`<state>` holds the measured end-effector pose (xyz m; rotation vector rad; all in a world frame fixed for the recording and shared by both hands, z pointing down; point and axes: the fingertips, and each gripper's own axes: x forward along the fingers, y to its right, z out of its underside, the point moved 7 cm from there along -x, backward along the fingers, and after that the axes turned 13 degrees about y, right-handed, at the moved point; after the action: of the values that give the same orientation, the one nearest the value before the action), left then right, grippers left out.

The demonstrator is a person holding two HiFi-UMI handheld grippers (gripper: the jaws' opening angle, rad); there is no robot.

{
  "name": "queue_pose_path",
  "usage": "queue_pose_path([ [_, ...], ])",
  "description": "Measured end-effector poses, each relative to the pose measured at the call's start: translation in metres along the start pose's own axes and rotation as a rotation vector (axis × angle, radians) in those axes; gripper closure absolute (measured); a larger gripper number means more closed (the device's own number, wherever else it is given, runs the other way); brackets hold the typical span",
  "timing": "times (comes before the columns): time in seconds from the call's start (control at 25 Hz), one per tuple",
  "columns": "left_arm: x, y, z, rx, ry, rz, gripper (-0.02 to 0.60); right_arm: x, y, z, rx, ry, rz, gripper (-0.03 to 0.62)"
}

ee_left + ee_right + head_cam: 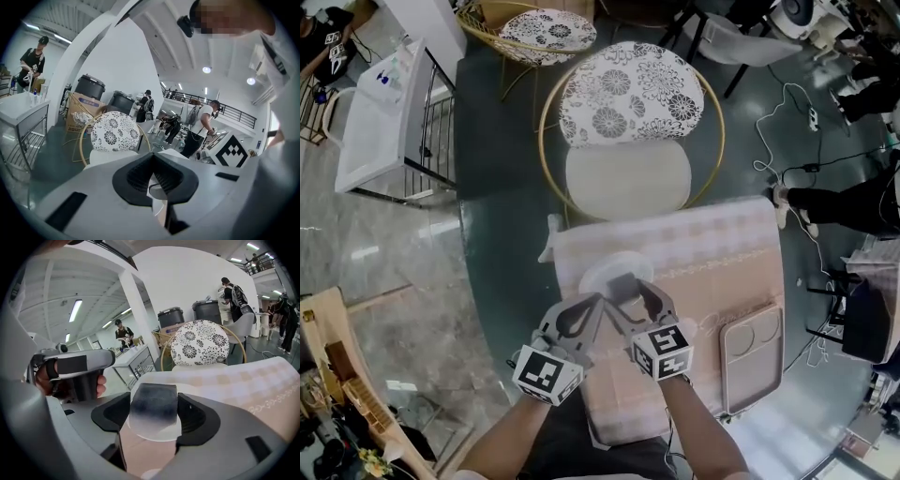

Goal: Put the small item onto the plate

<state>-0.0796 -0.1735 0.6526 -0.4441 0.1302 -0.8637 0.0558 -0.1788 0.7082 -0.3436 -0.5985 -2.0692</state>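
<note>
On the left, the left gripper was seen shut. Its jaws were pressed together at the tips and nothing was held between them. It was held near the edge of the white plate.

In the middle, the plate was laid on the pink checked cloth. The small dark item was held over the plate. Whether it was touching the plate could not be told. It was gripped on both sides by the right gripper, and those jaws were closed only as far as the item allowed.

Further right, a tray was lying on the cloth.

The item could be tipped over or bounced off the plate if it were let go from too high. It could also be knocked by the left gripper, because the two grippers were held so close together.
</note>
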Motion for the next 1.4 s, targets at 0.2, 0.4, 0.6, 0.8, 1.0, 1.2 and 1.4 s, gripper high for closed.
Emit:
queue_pose_path([
  [0.2, 0.001, -0.009, 0.009, -0.009, -0.01, -0.009, 0.577, 0.016, 0.003, 0.007, -0.055, -0.103, 0.039, 0.267],
  [0.4, 0.001, -0.011, 0.01, -0.019, -0.007, -0.016, 0.577, 0.028, 0.008, 0.017, -0.123, -0.269, 0.085, 0.267],
  [0.6, -0.002, -0.014, 0.011, -0.021, -0.01, -0.028, 0.577, 0.039, 0.01, 0.02, -0.148, -0.317, 0.094, 0.267],
  [0.8, -0.004, -0.015, 0.009, -0.02, -0.02, -0.032, 0.577, 0.043, 0.008, 0.017, -0.141, -0.309, 0.079, 0.266],
  [1.0, -0.008, -0.005, -0.001, -0.017, -0.024, -0.028, 0.577, 0.033, 0.004, -0.002, -0.132, -0.241, 0.063, 0.266],
  [1.2, -0.017, 0.021, -0.021, 0.002, -0.035, -0.023, 0.577, -0.005, -0.014, -0.039, -0.094, -0.109, 0.012, 0.267],
  [1.4, -0.032, 0.065, -0.057, 0.013, -0.031, -0.023, 0.577, -0.061, -0.043, -0.088, -0.084, 0.04, -0.079, 0.281],
])
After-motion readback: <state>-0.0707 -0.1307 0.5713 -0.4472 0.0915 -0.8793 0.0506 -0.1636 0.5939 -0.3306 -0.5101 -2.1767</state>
